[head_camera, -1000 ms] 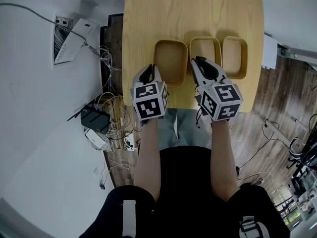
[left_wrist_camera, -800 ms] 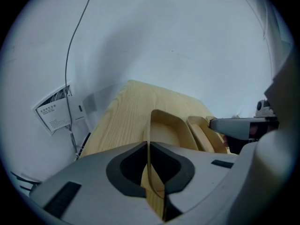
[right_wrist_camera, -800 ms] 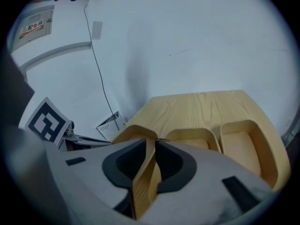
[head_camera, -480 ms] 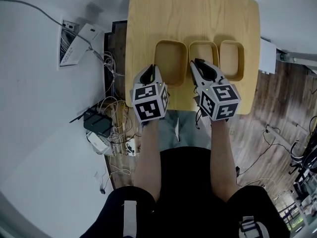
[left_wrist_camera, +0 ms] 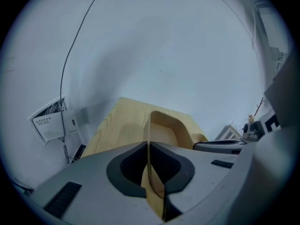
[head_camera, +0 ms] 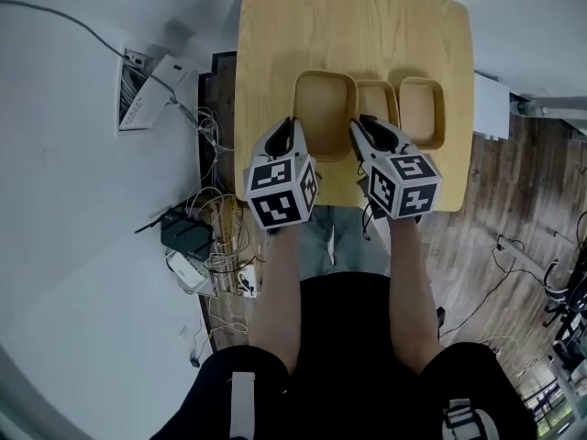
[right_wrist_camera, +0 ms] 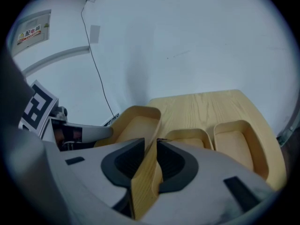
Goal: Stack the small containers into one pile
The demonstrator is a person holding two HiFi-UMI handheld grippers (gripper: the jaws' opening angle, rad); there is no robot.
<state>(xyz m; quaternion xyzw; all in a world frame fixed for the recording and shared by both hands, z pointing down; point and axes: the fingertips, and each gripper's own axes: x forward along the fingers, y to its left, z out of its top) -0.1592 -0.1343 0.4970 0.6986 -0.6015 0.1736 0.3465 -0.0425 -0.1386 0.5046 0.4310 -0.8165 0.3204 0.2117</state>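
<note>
Container [head_camera: 325, 108] mouth-up, long axis fore-aft (left gripper [head_camera: 291, 125], right gripper [head_camera: 363, 122] jaws clamping its walls)

L wood container [head_camera: 325, 110] aloft, edge over mid one [head_camera: 379, 102]; R one [head_camera: 422, 110] beside it

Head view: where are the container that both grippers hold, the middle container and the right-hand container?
held container [head_camera: 325, 108], head view, on its inner floor.
middle container [head_camera: 379, 102], head view, on its inner floor.
right-hand container [head_camera: 422, 110], head view, on its inner floor.
</note>
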